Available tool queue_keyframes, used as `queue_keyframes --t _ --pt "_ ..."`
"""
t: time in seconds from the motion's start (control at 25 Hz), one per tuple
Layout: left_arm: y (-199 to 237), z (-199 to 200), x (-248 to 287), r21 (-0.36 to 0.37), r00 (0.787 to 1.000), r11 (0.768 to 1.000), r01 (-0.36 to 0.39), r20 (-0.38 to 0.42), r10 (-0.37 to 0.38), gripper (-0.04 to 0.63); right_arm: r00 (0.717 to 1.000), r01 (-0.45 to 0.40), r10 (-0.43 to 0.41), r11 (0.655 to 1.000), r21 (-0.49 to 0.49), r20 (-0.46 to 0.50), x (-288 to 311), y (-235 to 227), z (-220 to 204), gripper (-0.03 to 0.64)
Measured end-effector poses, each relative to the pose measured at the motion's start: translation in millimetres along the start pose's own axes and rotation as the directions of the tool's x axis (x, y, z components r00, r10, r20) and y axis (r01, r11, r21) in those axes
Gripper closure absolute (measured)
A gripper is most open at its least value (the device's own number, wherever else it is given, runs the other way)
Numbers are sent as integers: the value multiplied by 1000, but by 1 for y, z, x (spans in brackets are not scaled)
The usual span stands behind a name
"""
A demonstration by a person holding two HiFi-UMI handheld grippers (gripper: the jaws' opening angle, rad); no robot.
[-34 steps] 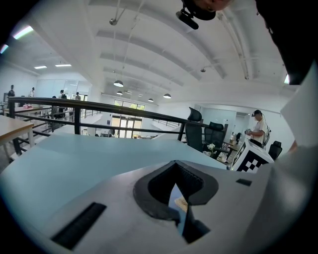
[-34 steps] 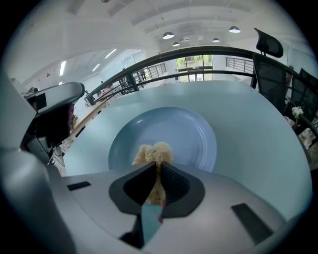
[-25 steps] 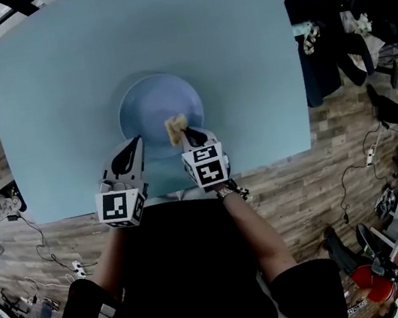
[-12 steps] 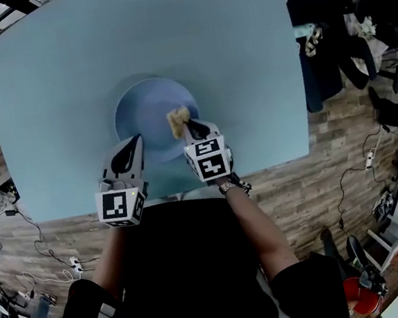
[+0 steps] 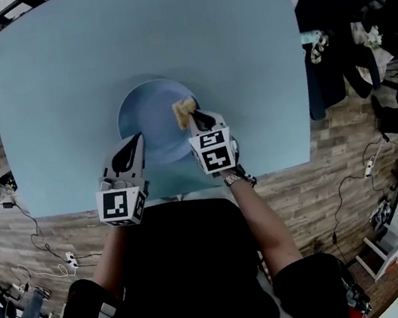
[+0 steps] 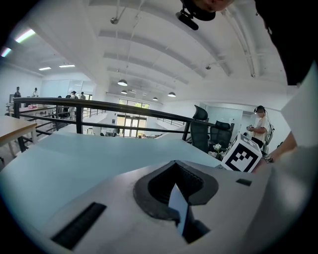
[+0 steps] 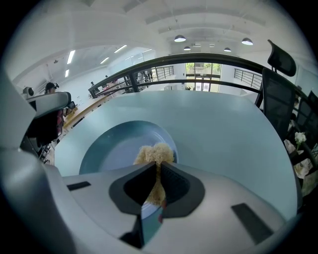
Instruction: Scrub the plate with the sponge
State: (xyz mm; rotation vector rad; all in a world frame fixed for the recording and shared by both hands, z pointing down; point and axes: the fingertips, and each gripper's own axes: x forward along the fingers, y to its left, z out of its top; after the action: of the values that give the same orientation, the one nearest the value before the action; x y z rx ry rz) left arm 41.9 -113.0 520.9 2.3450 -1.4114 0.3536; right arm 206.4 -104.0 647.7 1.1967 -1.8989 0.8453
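A round blue plate [image 5: 153, 113] lies on the pale blue table [image 5: 239, 41], near its front edge. My right gripper [image 5: 196, 119] is shut on a tan sponge [image 5: 185, 109], which presses on the plate's right side close to the rim. In the right gripper view the sponge [image 7: 155, 154] sticks out past the jaw tips over the plate [image 7: 117, 149]. My left gripper [image 5: 135, 144] sits at the plate's near-left rim. Its jaws [image 6: 175, 171] stand close together with a thin blue sliver between them, seemingly the rim. The plate itself is hidden in that view.
The table's front edge runs just under both grippers, against the person's body. A black railing [image 7: 208, 59] borders the table's far side, with office chairs [image 6: 208, 131] and people standing beyond. Dark clothes hang at the right [image 5: 340, 8] over a wood-patterned floor.
My right gripper has slid the sponge to the right and farther away across the plate, toward its right rim. The left gripper and plate have stayed put.
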Motion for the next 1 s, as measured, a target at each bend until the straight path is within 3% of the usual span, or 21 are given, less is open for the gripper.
queue_keyframes --t 0.24,0.6,0.84,1.0 --pt "2 3 -8 9 1000 1000 -5 10 5 594 999 23 -22 999 -30 39 -4 -5 18 583" --pt "9 17 -21 35 999 999 6 50 -8 594 985 18 -21 1000 20 169 -30 16 54 583" --pt "11 38 -40 55 994 998 25 106 -30 594 955 -19 3 998 52 295 -70 52 81 583" --pt "12 51 -52 51 988 998 36 146 -43 594 917 -49 21 997 59 399 -104 78 100 583"
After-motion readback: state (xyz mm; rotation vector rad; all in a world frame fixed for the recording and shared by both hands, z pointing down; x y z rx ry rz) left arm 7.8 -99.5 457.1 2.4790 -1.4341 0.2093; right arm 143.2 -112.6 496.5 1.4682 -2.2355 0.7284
